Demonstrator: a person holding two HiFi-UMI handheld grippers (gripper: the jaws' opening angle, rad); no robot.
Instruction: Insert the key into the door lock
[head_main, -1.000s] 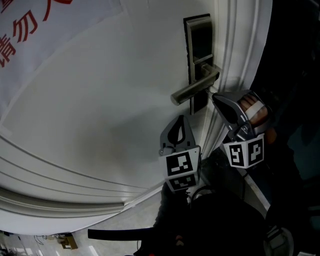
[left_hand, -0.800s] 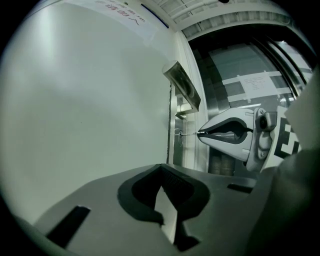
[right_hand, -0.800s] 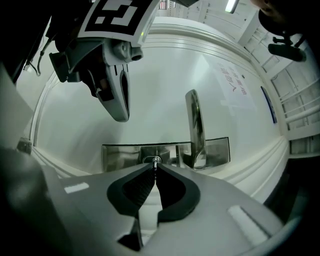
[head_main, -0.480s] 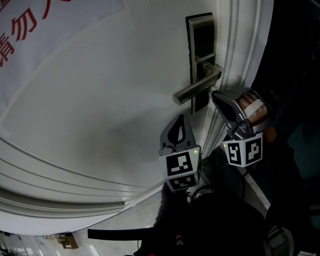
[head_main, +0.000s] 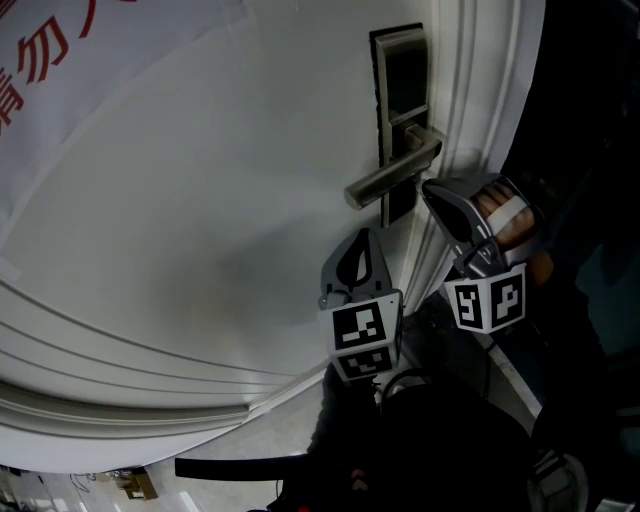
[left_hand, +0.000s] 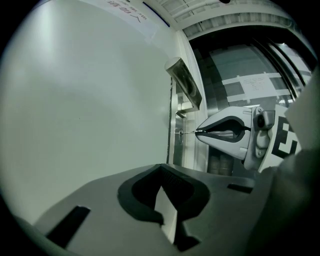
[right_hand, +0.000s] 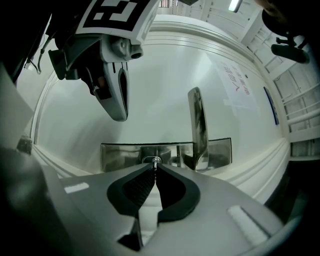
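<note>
At door lock (right_hand: 125, 152): right tongs (right_hand: 155, 172) clenched on key (right_hand: 155, 163), no advance since second ago, insertion stalled; left tongs (left_hand: 161, 167) closed, empty.

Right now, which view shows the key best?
The left gripper view: it shows the key side-on, a thin line from the right gripper to the lock. The right gripper view shows only an edge-on sliver between the fingers. The head view hides it.

Key (right_hand: 154, 163) at lock (right_hand: 120, 156), beside handle (right_hand: 197, 125)
</note>
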